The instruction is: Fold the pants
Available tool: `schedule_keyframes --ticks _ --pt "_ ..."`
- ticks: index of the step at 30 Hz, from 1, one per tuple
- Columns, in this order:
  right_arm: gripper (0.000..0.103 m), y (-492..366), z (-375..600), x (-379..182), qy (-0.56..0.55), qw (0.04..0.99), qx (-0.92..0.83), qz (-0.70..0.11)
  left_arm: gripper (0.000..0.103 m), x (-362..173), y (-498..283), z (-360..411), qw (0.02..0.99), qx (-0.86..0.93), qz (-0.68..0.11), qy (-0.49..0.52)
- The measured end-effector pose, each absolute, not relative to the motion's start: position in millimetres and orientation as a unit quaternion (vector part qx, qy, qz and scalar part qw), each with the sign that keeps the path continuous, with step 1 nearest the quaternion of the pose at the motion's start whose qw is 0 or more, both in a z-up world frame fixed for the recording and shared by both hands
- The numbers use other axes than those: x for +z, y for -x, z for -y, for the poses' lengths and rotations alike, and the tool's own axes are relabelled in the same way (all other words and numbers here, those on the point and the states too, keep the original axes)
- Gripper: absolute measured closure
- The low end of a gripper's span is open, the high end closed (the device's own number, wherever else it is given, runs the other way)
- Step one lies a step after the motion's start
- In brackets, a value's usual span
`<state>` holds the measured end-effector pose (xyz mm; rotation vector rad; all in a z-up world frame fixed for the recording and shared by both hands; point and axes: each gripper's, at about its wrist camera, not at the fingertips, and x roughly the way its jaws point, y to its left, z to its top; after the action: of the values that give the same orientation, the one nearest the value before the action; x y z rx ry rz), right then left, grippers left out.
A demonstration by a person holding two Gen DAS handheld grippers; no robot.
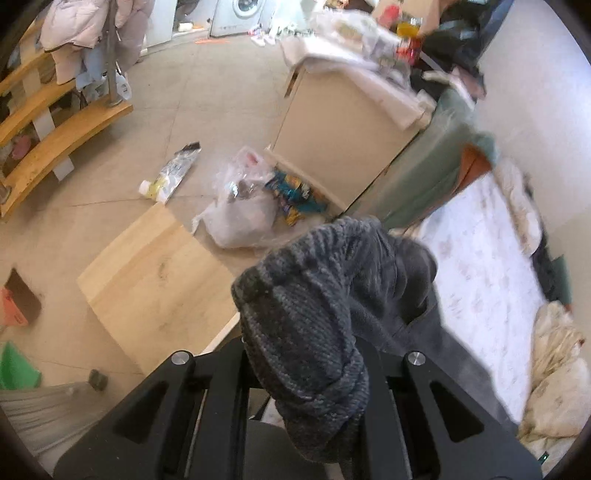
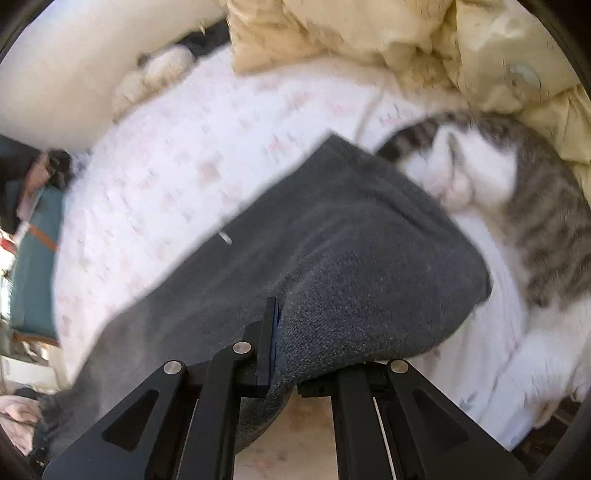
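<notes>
The dark grey pants (image 1: 314,306) bunch up over my left gripper (image 1: 303,373), ribbed waistband or cuff uppermost; the jaws are shut on the cloth and the fingertips are hidden under it. In the right wrist view the pants (image 2: 332,236) stretch out flat over the white patterned bed sheet (image 2: 177,162). My right gripper (image 2: 284,343) is shut on their near edge; the left finger (image 2: 267,332) shows and the right one is covered by cloth.
A grey-and-white cat (image 2: 517,192) lies on the bed right beside the pants' far edge. A cream duvet (image 2: 369,33) is heaped behind. A wooden board (image 1: 159,273), a plastic bag (image 1: 243,206), a cabinet (image 1: 340,129) and wooden shelves (image 1: 55,140) stand left of the bed.
</notes>
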<state>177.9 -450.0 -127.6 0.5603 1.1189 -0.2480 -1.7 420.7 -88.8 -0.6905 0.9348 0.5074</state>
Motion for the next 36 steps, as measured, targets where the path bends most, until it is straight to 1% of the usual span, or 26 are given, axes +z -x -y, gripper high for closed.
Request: schedule_keyframes --ticks 3,4,6,7,8,10,12,13,15,16,17,19,21,22,25,29,31,32,34,36 --pt "0.091 -181 451 -180 -0.247 0.735 -0.143 -0.615 0.094 -104 -1 -410 0.801 0.239 -0.453 0.31" --pt "0.089 -182 450 -189 -0.22 0.724 -0.147 -0.638 0.094 -107 0 -405 0.803 0.239 -0.452 0.306" --pt "0.06 -181 445 -182 -0.156 0.729 -0.174 -0.644 0.094 -108 -1 -398 0.809 0.232 -0.45 0.299" --pt "0.038 -181 437 -173 -0.083 0.727 -0.211 -0.648 0.094 -106 0 -395 0.814 0.226 -0.446 0.296" --pt "0.032 -180 429 -165 -0.02 0.73 -0.232 -0.642 0.094 -104 1 -394 0.818 0.223 -0.442 0.291" --pt "0.032 -175 411 -145 0.045 0.743 -0.239 -0.624 0.094 -98 3 -390 0.827 0.218 -0.433 0.286" --pt "0.036 -169 387 -121 0.001 0.781 -0.176 -0.599 0.094 -91 4 -385 0.834 0.209 -0.424 0.283" --pt "0.041 -164 363 -108 -0.028 0.801 -0.118 -0.586 0.094 -89 5 -383 0.839 0.206 -0.421 0.279" --pt "0.045 -159 292 -88 -0.029 0.826 -0.013 -0.563 0.094 -83 5 -376 0.847 0.198 -0.414 0.267" --pt "0.052 -157 262 -82 -0.036 0.833 0.034 -0.552 0.094 -81 5 -371 0.852 0.194 -0.41 0.262" --pt "0.069 -154 222 -79 -0.05 0.834 0.088 -0.543 0.094 -79 4 -367 0.855 0.191 -0.407 0.257" --pt "0.093 -150 159 -81 -0.099 0.821 0.168 -0.537 0.094 -78 2 -356 0.86 0.182 -0.405 0.251" --pt "0.1 -146 97 -95 -0.152 0.789 0.244 -0.543 0.094 -76 1 -348 0.864 0.169 -0.404 0.249" --pt "0.103 -145 64 -106 -0.156 0.772 0.273 -0.553 0.094 -73 2 -344 0.868 0.164 -0.401 0.245" --pt "0.103 -138 -22 -141 -0.134 0.732 0.333 -0.579 0.094 -69 3 -337 0.874 0.155 -0.395 0.238" --pt "0.103 -116 -80 -183 -0.11 0.68 0.365 -0.626 0.094 -65 5 -330 0.879 0.134 -0.388 0.244" --pt "0.103 -111 -91 -212 -0.088 0.667 0.333 -0.661 0.094 -62 5 -326 0.882 0.125 -0.385 0.241" --pt "0.103 -108 -90 -218 -0.087 0.673 0.321 -0.661 0.094 -61 5 -322 0.883 0.121 -0.386 0.236" --pt "0.103 -106 -84 -215 -0.097 0.67 0.311 -0.667 0.094 -58 3 -314 0.886 0.114 -0.387 0.229" --pt "0.103 -109 -67 -200 -0.1 0.675 0.307 -0.663 0.094 -53 2 -309 0.888 0.11 -0.387 0.225"
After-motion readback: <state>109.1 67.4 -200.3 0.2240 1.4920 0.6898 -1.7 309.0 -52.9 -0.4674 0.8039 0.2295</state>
